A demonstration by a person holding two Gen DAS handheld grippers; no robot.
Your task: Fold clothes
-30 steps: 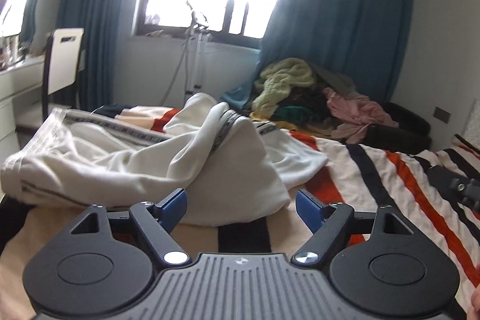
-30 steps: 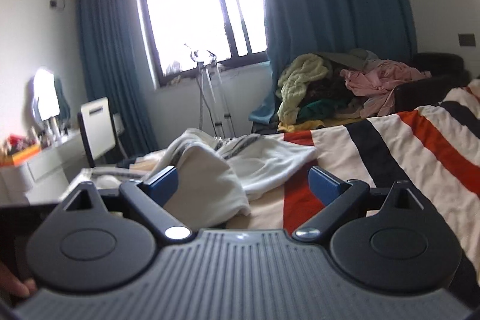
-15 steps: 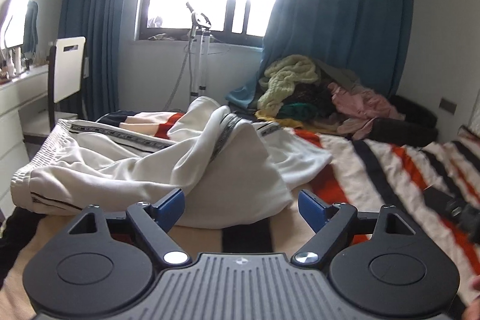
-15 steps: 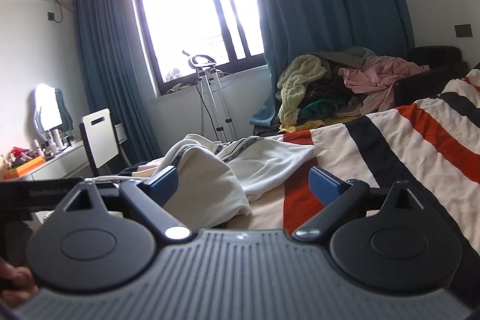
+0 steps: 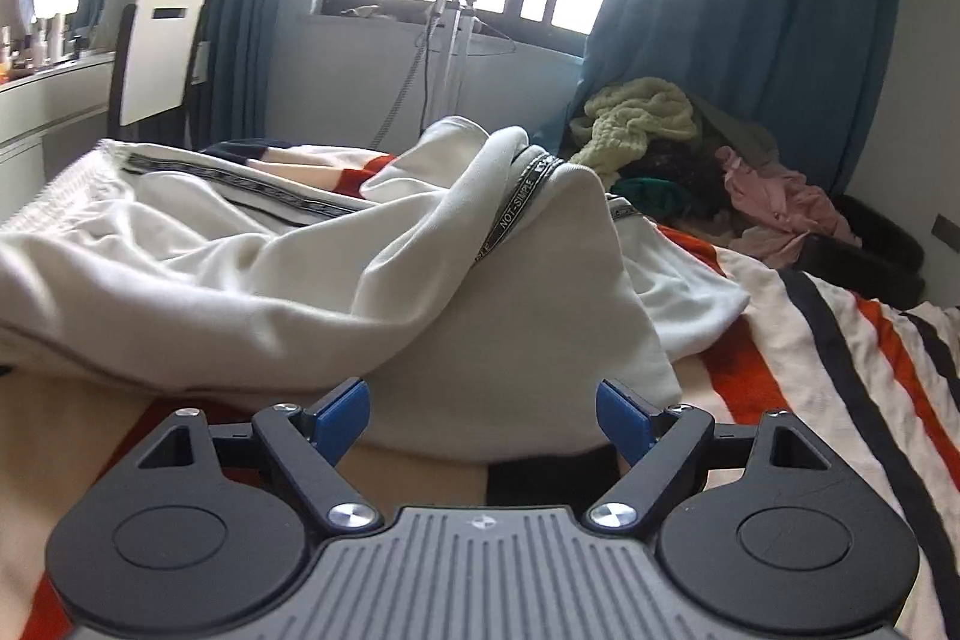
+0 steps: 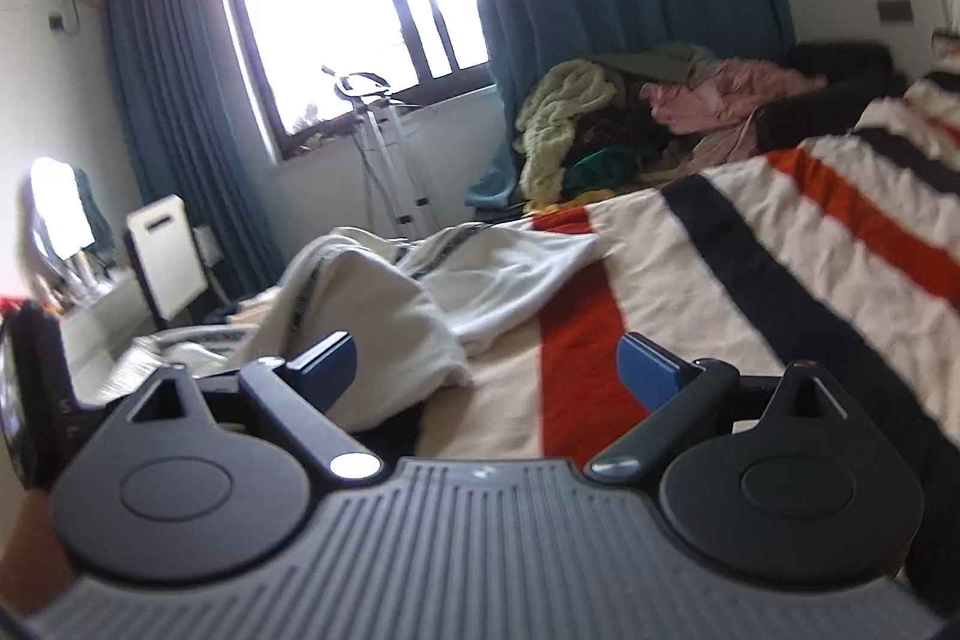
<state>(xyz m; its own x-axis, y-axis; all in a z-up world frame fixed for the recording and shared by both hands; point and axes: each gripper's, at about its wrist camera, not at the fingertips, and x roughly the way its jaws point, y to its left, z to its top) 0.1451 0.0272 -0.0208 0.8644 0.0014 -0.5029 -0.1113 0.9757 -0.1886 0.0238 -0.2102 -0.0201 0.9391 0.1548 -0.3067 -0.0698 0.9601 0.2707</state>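
So there's a crumpled cream-white garment with a black lettered trim band [image 5: 336,268] lying bunched up on the bed's cream blanket with orange and black stripes [image 5: 840,370], and that garment is my landmark here. The left gripper [image 5: 483,415] sits low right in front of the garment's near hem, blue fingertips [image 5: 342,409] spread wide with nothing between them; can't tell if they actually touch the fabric. The right gripper [image 6: 486,370] is off to the garment's right side, over the striped blanket, jaws also wide apart and empty, with its left fingertip just beside the garment's rounded edge [image 6: 372,328]. That view is a bit blurry.

Behind the garment, past its far right end, is a messy pile of mixed clothes in pale green, pink and dark colours [image 5: 690,148]. Further behind it is a bright window with teal curtains [image 5: 750,16], and to the garment's far left, a white-backed chair [image 5: 156,64] at a white desk.
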